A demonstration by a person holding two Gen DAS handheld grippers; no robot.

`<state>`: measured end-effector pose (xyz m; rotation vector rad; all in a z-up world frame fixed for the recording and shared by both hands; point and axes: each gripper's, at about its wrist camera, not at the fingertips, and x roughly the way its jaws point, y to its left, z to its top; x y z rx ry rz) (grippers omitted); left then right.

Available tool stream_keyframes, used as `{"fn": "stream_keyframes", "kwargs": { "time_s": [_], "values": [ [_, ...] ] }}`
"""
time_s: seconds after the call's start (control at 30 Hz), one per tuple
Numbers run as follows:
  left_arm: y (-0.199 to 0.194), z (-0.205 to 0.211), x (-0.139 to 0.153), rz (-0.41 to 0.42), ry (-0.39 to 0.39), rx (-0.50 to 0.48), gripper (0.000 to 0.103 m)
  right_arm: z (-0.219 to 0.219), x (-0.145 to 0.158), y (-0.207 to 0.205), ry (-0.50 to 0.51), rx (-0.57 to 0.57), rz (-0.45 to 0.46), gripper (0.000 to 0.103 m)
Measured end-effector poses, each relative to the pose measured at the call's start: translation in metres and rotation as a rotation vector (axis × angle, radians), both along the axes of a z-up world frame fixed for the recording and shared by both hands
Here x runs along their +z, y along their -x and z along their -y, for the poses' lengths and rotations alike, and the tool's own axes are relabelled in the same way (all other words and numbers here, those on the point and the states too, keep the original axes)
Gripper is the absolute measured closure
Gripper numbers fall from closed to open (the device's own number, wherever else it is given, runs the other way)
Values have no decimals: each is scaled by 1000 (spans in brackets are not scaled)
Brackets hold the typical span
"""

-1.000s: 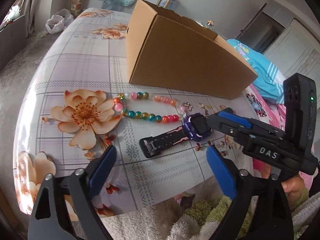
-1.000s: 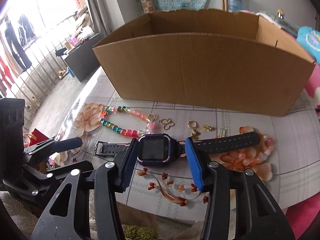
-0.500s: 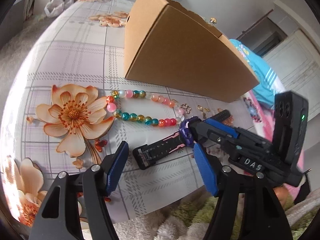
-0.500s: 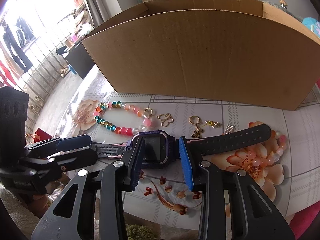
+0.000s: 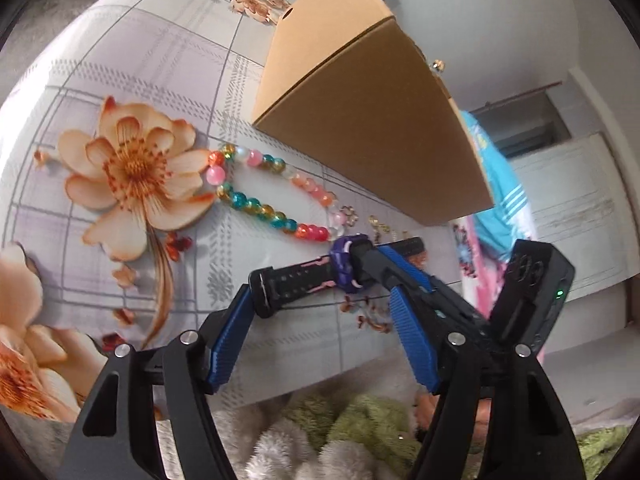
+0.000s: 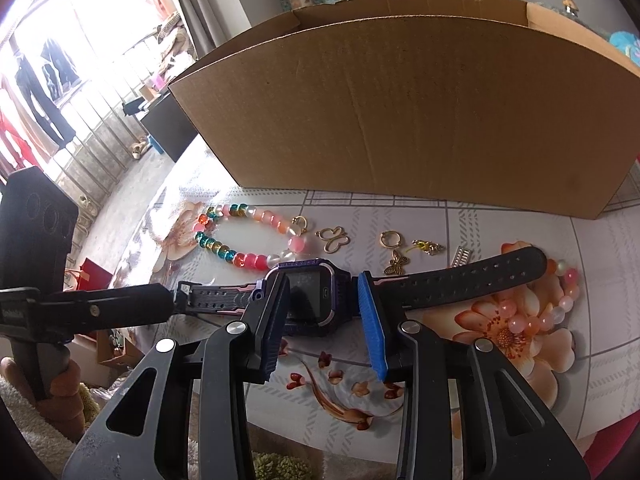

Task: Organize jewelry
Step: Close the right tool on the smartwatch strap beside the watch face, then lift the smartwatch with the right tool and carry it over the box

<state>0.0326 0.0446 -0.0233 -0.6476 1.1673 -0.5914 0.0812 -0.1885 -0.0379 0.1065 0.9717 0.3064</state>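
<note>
Right gripper [image 6: 324, 312] closed onto watch [image 6: 310, 300] body.

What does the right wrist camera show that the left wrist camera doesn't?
Only the right wrist view shows the watch face, the gold butterfly charm, the pale bead bracelet beside the strap's far end, and a bright window with hanging clothes. Only the left wrist view shows the white cabinet and the big printed flower. Both show the cardboard box, the colourful bead string, and the right gripper closed on the watch.
</note>
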Motion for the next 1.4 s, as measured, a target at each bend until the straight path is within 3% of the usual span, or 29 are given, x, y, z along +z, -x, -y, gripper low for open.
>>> {"fn": "stream_keyframes", "kwargs": {
  "time_s": [0.17,0.43,0.6,0.7,0.83,1.03,1.13,1.27,1.4],
  "values": [
    [6,7,10,65,-2,10,36,3,0,1,-11,10,10,70],
    [-10,19,4,69,-138,25,72,7,0,7,-15,19,25,70],
    [-16,47,9,119,-351,-16,84,13,5,11,-33,14,25,70],
    [-16,61,12,155,-440,-45,84,33,18,21,-50,-19,60,66],
    [-14,88,10,200,-534,-87,84,81,34,31,-19,-155,88,64],
    [-14,98,7,224,-568,-114,84,131,26,22,-98,-254,-10,61],
    [-10,97,6,228,-569,-117,84,134,21,13,-179,-231,-57,56],
    [-6,89,6,229,-563,-116,84,128,16,-1,-150,-250,-104,55],
    [-5,87,6,230,-560,-117,84,127,13,-9,-182,-244,-123,53]
  ]
}}
